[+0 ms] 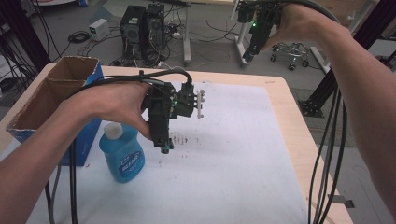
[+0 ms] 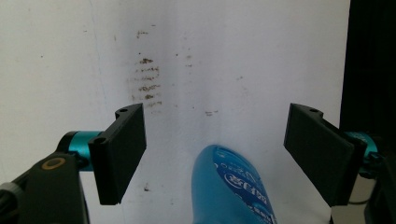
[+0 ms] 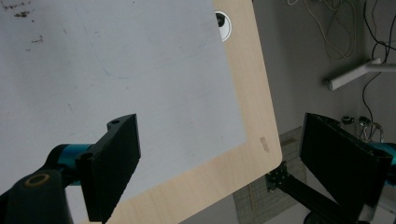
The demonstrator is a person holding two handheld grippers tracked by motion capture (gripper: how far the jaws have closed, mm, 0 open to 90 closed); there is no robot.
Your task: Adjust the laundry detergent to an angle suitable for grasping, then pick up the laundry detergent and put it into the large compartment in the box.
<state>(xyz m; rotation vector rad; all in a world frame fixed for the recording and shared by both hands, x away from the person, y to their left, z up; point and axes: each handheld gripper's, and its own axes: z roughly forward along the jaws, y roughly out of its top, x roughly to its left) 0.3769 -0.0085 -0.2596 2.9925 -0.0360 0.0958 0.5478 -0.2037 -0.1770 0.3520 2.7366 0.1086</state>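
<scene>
A blue bottle [image 1: 122, 157] with a white cap [image 1: 112, 130] rests on the white mat [image 1: 233, 154], next to the box. I cannot tell whether it stands or lies flat. My left gripper [image 1: 164, 147] hangs just right of it, pointing down, a little above the mat. In the left gripper view this gripper [image 2: 215, 121] is open, and the bottle's rounded blue end [image 2: 231, 186] shows low between the jaws, untouched. My right gripper [image 1: 248, 57] is held high beyond the table's far edge. In its own view it [image 3: 222, 130] is open with nothing between the jaws.
An open cardboard box [image 1: 56, 88] with blue sides stands at the table's left. Brown smudges [image 2: 147, 79] mark the mat under the left gripper. The table's wooden corner [image 3: 261, 140] has a round cable hole [image 3: 223, 25]. Computers and cables lie on the floor behind.
</scene>
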